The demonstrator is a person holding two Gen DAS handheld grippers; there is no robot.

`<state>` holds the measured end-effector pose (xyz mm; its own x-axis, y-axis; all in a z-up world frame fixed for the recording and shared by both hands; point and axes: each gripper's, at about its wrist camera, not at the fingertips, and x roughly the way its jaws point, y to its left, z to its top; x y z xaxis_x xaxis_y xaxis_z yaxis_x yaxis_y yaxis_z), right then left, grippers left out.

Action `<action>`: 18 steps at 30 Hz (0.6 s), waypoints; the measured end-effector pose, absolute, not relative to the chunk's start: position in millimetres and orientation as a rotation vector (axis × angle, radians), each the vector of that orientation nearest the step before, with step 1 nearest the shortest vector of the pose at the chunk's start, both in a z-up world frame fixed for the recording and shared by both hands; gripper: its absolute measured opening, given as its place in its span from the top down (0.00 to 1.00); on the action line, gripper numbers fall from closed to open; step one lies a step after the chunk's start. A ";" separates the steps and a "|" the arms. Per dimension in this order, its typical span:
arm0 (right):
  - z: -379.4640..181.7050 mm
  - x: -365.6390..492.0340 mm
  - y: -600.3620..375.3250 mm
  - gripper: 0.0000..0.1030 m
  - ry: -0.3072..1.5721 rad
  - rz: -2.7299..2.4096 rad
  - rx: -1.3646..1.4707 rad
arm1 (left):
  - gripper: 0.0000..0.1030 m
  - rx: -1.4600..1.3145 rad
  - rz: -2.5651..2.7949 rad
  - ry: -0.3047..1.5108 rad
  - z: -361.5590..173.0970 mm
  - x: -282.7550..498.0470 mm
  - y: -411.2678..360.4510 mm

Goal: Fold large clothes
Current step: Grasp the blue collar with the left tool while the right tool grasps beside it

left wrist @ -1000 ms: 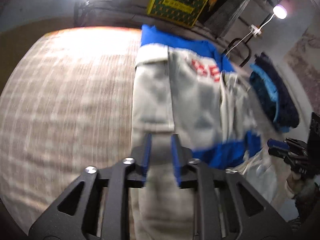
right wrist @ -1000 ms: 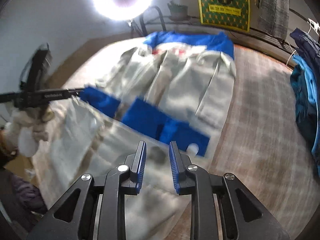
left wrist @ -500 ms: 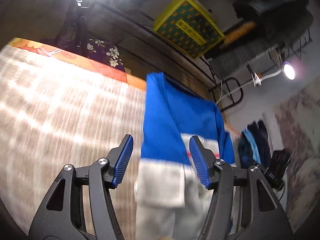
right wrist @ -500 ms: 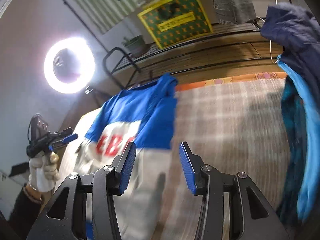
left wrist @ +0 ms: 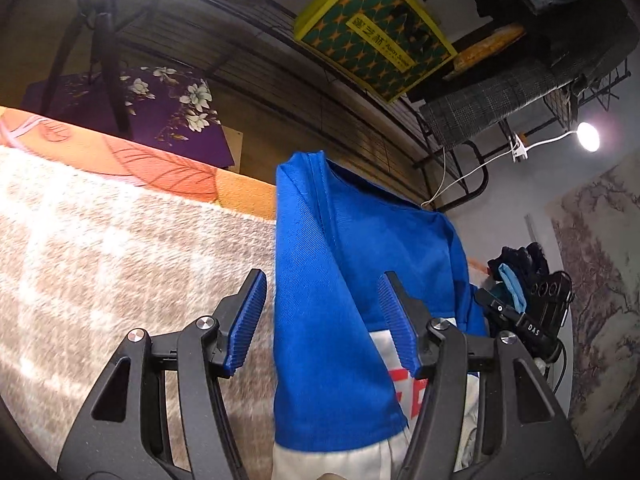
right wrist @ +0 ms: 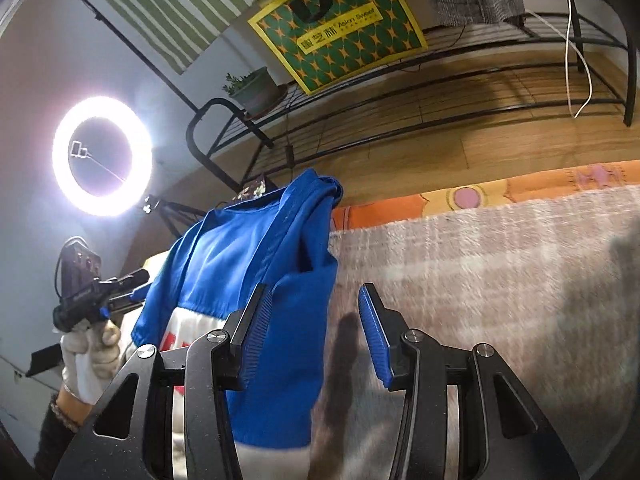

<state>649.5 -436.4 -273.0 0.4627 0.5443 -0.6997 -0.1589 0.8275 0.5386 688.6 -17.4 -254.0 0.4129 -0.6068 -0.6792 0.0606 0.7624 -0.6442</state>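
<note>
A large blue and white jacket [left wrist: 340,320] with red letters lies on a beige checked blanket [left wrist: 100,280]. My left gripper [left wrist: 322,320] is open, its jaws on either side of the jacket's left blue shoulder, not closed on it. My right gripper [right wrist: 312,332] is open over the jacket's right blue shoulder [right wrist: 280,272], with its left finger [right wrist: 252,332] above the cloth and its right finger above the blanket [right wrist: 500,260]. The other gripper shows at the edge of each view, at the right in the left wrist view [left wrist: 520,320] and at the left in the right wrist view [right wrist: 92,300].
A metal rack [right wrist: 400,92] with a green and yellow box [right wrist: 336,24] stands on the wooden floor beyond the blanket. A ring light [right wrist: 102,156] on a tripod stands at the left. Dark and light blue clothes [left wrist: 516,272] lie at the right.
Both grippers opened, letting go of the pale cloth they held, and moved forward to the jacket's blue shoulders. They have opened a little wider since half a second ago.
</note>
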 end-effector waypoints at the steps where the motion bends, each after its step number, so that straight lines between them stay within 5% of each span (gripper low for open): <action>1: -275.0 652.2 -435.5 0.58 1.009 0.453 0.430 | 0.42 -0.579 -0.450 1.075 -255.2 691.1 -19.7; 9: -279.6 669.0 -425.0 0.58 0.999 0.480 0.416 | 0.42 -0.542 -0.455 1.066 -256.4 709.1 -33.9; 11: -278.7 668.9 -415.9 0.66 1.004 0.491 0.379 | 0.44 -0.506 -0.440 1.072 -254.8 714.2 -39.8; 13: -278.3 668.6 -406.7 0.71 1.004 0.482 0.328 | 0.57 -0.440 -0.410 1.076 -252.4 718.3 -48.5; 15: -277.8 667.2 -402.3 0.85 1.002 0.488 0.308 | 0.85 -0.364 -0.371 1.079 -252.0 720.0 -57.2; 18: -272.5 660.8 -392.3 0.92 0.974 0.460 0.224 | 0.97 -0.264 -0.331 1.036 -246.9 712.6 -68.0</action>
